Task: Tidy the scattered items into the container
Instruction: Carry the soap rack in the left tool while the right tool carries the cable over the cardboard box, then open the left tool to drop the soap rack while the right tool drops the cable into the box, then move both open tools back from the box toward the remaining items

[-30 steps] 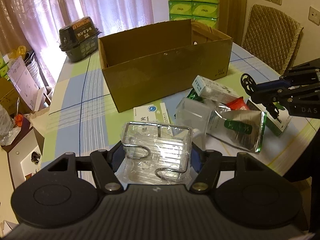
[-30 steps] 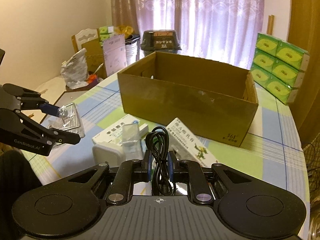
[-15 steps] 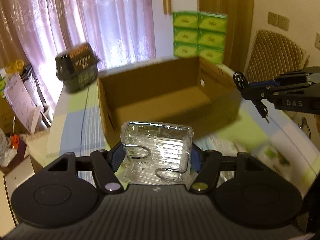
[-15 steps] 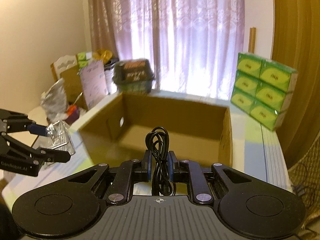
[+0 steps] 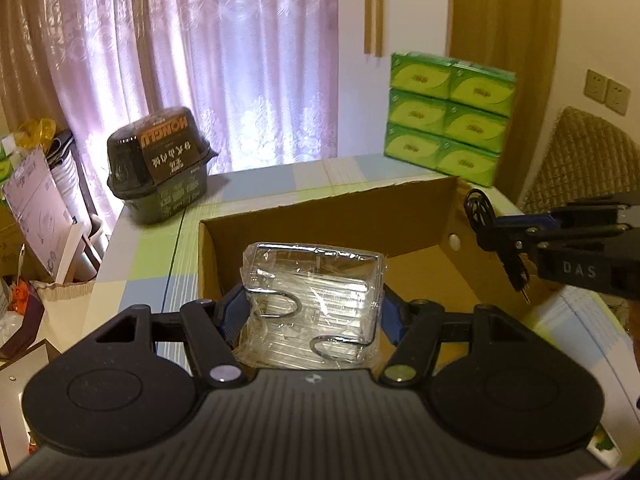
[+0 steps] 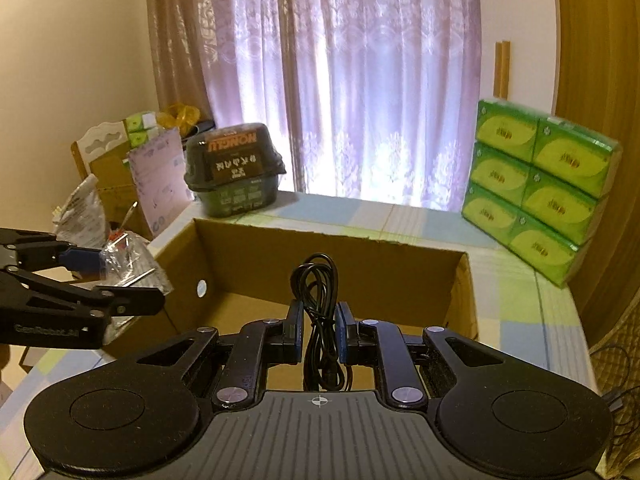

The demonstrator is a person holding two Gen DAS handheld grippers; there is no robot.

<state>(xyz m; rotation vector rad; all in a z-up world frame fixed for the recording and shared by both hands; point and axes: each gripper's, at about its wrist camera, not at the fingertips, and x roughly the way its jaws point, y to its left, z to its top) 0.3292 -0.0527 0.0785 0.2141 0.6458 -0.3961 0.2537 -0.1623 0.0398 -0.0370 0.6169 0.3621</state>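
I am holding my left tool (image 5: 314, 312) clenched on a wire rack wrapped in clear film (image 5: 314, 292), its blue pads pressing on both sides of the package. The rack is hanging above the near left end of the open cardboard box (image 5: 408, 208), clear of the box floor. I am holding my right tool (image 6: 319, 330) clenched on a coiled black cable (image 6: 317, 300), the bundle standing upright between the pads with its loop rising above them and its plug end hanging below. That cable is hovering over the near wall of the box, above its bare interior. In the left wrist view the right tool is appearing at the right edge, with the cable just over the right end wall of the box. The box is sitting on the checked worktop (image 6: 520, 292). Beyond it, a dark lidded tub (image 5: 160, 168) is standing at the far left corner of the worktop, and a stack of green tissue packs (image 6: 540, 192) is standing at the far right, both well apart from the box.
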